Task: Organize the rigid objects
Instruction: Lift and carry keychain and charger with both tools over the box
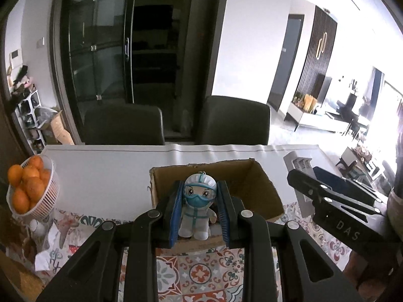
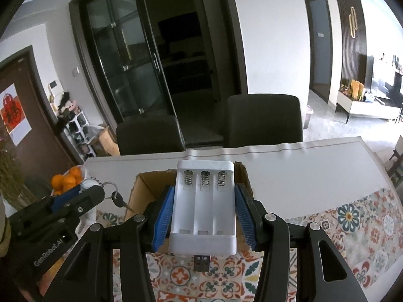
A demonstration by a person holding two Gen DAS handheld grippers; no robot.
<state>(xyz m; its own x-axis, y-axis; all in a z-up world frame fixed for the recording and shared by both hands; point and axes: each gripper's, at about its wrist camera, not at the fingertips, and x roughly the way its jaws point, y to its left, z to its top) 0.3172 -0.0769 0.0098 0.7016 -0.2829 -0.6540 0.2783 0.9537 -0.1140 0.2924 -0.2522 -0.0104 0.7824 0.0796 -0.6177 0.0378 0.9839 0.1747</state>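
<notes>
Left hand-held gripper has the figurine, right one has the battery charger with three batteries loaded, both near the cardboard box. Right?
Not quite. The right wrist view shows the charger empty: three bare slots with springs. The rest holds: left hand-held gripper grips the figurine, right hand-held gripper grips the charger, both near the box.

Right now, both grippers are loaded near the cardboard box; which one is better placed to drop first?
Probably the right gripper: its battery charger appears to reach past the cardboard box front rim. The left gripper holds the figurine keychain nearer that rim.
</notes>
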